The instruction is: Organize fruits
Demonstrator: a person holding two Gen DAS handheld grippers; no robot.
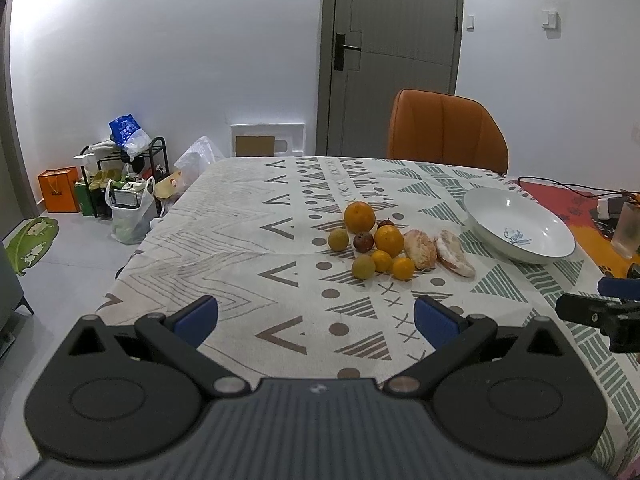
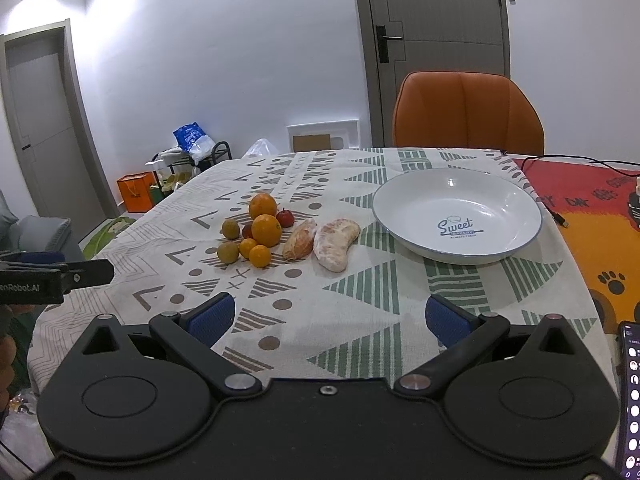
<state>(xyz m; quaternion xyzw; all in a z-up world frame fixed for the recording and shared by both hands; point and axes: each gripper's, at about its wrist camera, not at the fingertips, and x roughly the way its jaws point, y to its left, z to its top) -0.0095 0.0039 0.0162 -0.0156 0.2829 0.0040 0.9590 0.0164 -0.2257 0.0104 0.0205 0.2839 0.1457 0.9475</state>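
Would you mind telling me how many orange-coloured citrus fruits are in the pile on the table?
4. A large orange at the back, another large one just in front of it, and two small ones at the front. Others may be hidden behind them.

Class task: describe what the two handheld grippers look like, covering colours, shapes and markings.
Both the left gripper and right gripper have black bodies with round discs, angled black linkage arms with silver pivots, and blue ribbed fingertips. White lettering, partly cut off, marks the left gripper's side.
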